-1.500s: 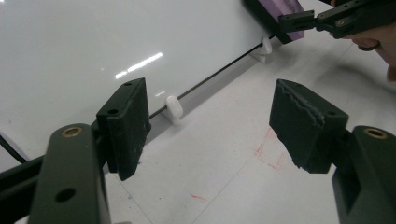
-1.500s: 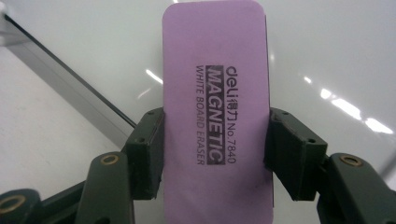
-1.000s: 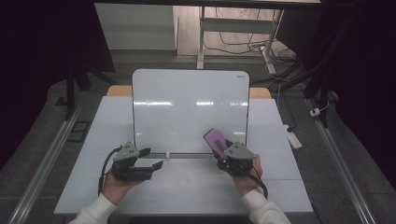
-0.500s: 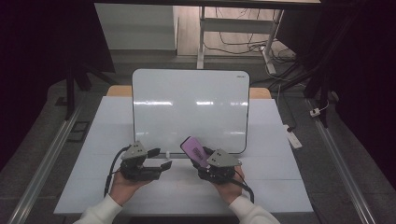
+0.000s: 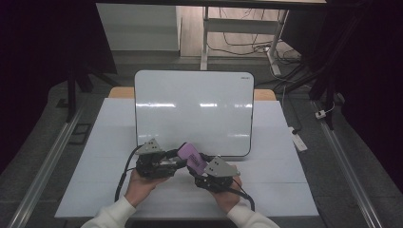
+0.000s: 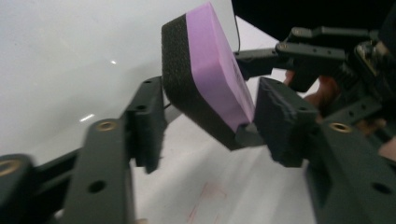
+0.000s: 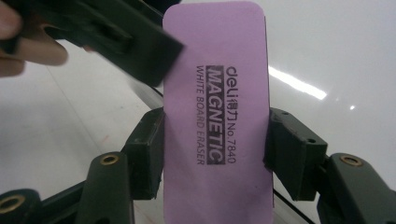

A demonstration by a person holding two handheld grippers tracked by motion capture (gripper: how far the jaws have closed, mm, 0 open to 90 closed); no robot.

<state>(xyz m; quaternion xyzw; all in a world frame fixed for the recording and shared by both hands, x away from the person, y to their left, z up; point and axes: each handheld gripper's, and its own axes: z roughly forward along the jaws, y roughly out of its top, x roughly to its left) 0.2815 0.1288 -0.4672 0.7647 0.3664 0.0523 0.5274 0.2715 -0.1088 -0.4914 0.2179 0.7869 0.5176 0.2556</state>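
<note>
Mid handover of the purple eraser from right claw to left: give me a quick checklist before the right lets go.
1. Right claw clamped on the purple eraser: ok.
2. Eraser between the left claw's jaws: ok.
3. Left claw has just been closing; one pad still apart from the eraser's black felt side: not ok.
4. Eraser clear of the whiteboard: ok.
5. Left grip firm enough to release: cannot tell.

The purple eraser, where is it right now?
In the high view the purple eraser sits mid-table between both grippers, held by the right gripper, just before the whiteboard's bottom edge.
</note>
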